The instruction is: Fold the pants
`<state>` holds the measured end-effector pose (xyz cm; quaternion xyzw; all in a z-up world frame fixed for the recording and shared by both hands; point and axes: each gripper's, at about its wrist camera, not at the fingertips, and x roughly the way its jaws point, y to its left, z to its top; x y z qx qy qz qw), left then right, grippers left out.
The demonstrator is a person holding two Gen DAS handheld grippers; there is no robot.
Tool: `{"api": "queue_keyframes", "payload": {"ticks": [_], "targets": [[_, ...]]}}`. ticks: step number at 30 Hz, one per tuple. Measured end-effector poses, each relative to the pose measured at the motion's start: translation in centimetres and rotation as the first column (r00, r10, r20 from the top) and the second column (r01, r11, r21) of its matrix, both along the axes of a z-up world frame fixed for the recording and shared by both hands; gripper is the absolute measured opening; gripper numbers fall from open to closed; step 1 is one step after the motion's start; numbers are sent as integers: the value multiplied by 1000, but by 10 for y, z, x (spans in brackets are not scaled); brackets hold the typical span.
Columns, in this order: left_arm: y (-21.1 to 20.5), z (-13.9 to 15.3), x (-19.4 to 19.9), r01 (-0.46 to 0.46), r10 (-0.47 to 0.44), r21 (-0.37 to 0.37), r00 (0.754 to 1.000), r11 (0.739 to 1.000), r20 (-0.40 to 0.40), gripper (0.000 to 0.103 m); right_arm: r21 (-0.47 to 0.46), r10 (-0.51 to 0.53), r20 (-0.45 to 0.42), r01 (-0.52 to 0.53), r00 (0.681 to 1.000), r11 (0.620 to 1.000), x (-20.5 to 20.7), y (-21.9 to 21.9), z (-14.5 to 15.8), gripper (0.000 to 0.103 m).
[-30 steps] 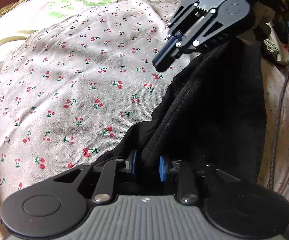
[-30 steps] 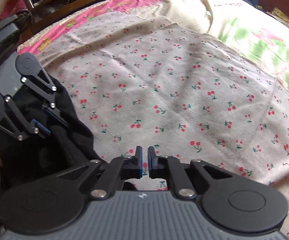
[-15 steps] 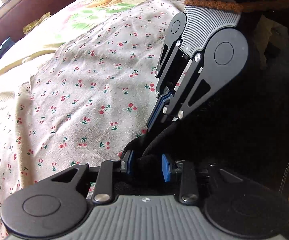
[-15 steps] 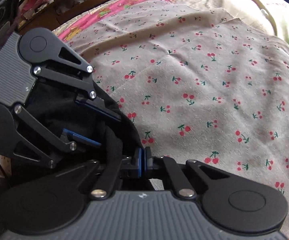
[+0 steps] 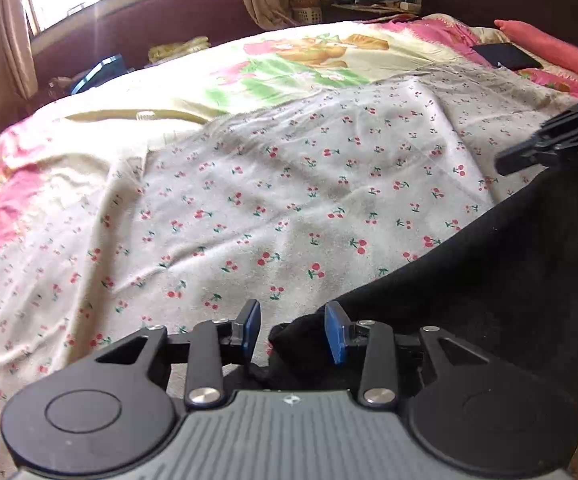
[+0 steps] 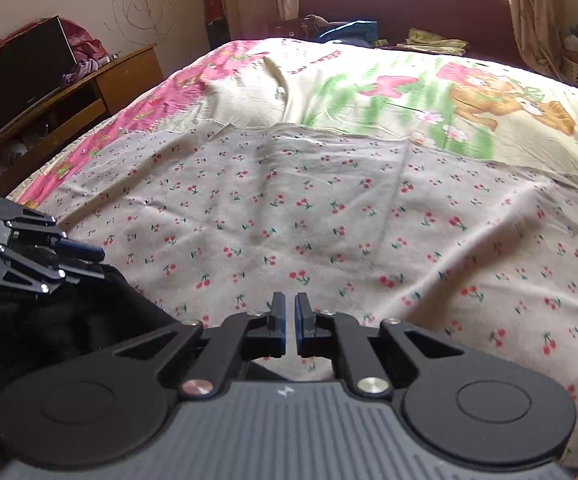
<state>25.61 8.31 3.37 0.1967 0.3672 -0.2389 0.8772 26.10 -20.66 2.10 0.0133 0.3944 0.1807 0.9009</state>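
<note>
- The left claw (image 5: 292, 330) stands parted, and its jaws have just been opening. A fold of the black pants (image 5: 501, 280) lies between the blue pads (image 5: 335, 336), close against the right-hand one but not squeezed, so the cloth reads as let go.
- That release fits a fold just laid down: the near corner of the garment rests slack on the cloth below, not lifted or stretched.
- The right claw (image 6: 289, 328) is clenched on nothing. Its pads sit nearly together with only a thin slit between them, and bare cherry print shows beyond the tips.
- From the left wrist view the right claw (image 5: 549, 148) hangs above the far part of the pants, clear of the fabric.
- The pants lie bunched at the near edge of the bed, toward its near left corner as the right wrist camera sees it, with the left claw (image 6: 49, 256) poised over them.
- How many layers the dark heap holds is hard to judge, since the black cloth swallows its own creases.
- Under the pants a cherry-print sheet (image 6: 329, 240) is spread flat over the cartoon bedspread (image 6: 369, 88), probably as a clean, smooth folding surface.
- Beyond the bed stand a wooden cabinet (image 6: 101, 84) and curtained windows.
</note>
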Motion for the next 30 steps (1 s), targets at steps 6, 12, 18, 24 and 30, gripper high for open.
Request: {"api": "queue_keyframes", "payload": {"ticks": [6, 12, 18, 24, 30], "targets": [[-12, 0, -41, -70, 35, 170, 979, 983, 199, 72, -150, -330, -70, 318, 941, 936, -88, -73, -44, 16], [-45, -6, -131, 43, -63, 118, 984, 992, 169, 73, 39, -557, -6, 556, 831, 830, -177, -125, -14, 25], [-87, -28, -178, 141, -144, 37, 981, 989, 132, 73, 119, -648, -43, 648, 761, 753, -219, -142, -18, 34], [-114, -63, -185, 239, -246, 125, 968, 963, 50, 84, 389, -733, -181, 733, 655, 559, -214, -176, -48, 41], [-98, -39, -180, 180, -178, -24, 982, 983, 55, 83, 531, -784, -158, 721, 600, 445, -220, -199, -59, 50]]}}
